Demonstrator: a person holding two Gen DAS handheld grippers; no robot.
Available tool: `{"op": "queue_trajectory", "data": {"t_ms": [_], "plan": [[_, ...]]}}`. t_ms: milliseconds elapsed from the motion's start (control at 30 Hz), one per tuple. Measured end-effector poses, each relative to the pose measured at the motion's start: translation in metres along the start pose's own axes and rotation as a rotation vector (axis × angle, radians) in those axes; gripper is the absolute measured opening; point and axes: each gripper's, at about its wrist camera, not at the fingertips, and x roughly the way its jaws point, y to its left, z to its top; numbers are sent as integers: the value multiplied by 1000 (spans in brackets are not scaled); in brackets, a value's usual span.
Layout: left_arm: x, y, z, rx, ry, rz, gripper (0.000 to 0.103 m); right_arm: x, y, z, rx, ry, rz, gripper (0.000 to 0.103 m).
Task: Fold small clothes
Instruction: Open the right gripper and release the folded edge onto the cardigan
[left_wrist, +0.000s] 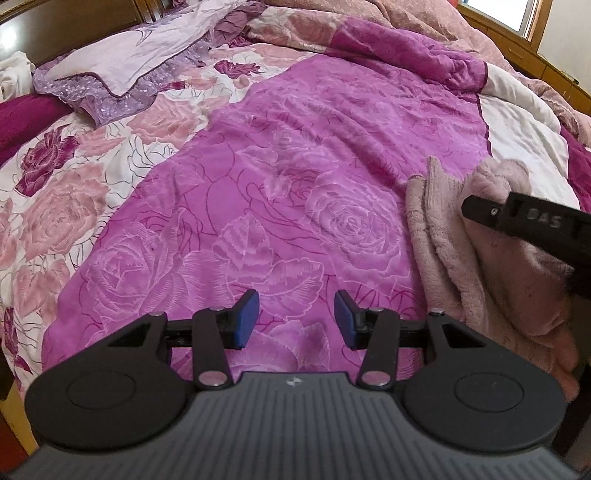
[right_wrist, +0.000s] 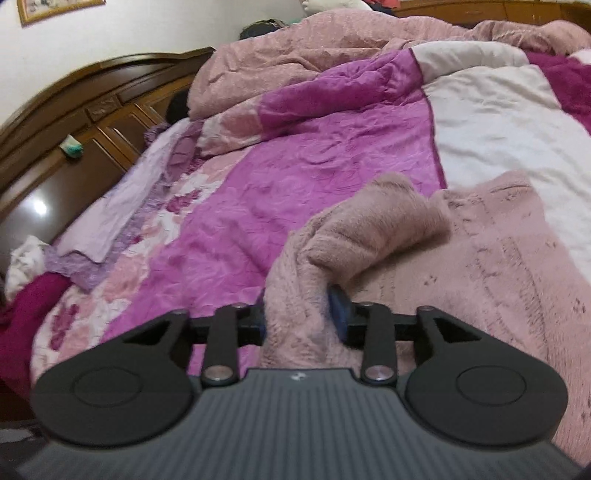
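A fuzzy pale-pink garment (right_wrist: 461, 258) lies on the magenta rose-print bedspread (right_wrist: 295, 177). My right gripper (right_wrist: 301, 319) is shut on a bunched fold of the garment at its left edge; the cloth fills the gap between the blue pads (right_wrist: 338, 310). In the left wrist view the same garment (left_wrist: 454, 236) lies at the right, with the right gripper's black finger (left_wrist: 517, 218) on it. My left gripper (left_wrist: 295, 319) is open and empty above the bedspread (left_wrist: 295, 166), to the left of the garment.
A lilac pillowcase (left_wrist: 122, 62) lies at the head of the bed. A bunched pink quilt (right_wrist: 314, 48) lies at the far side. A wooden headboard (right_wrist: 74, 110) stands at the left. A white sheet area (right_wrist: 498, 122) shows beyond the garment.
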Motion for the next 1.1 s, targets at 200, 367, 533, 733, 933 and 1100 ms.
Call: {"op": "queue_trajectory", "data": {"t_ms": [200, 367, 533, 733, 933, 1100], "plan": [[-9, -5, 4, 16, -18, -9, 53, -38, -6, 5, 18, 26, 128, 46], [-26, -19, 11, 18, -54, -85, 53, -81, -28, 10, 10, -35, 144, 52], [-49, -44, 19, 43, -108, -198, 53, -103, -59, 13, 8, -99, 43, 53], [-71, -76, 20, 86, -143, -304, 53, -105, -93, 4, 72, -92, -61, 53], [-56, -99, 15, 154, -105, -379, 53, -103, -107, -10, 109, -63, -113, 53], [-7, -110, 11, 174, 40, -368, 53, -101, -117, -17, 136, -42, -129, 53]]}}
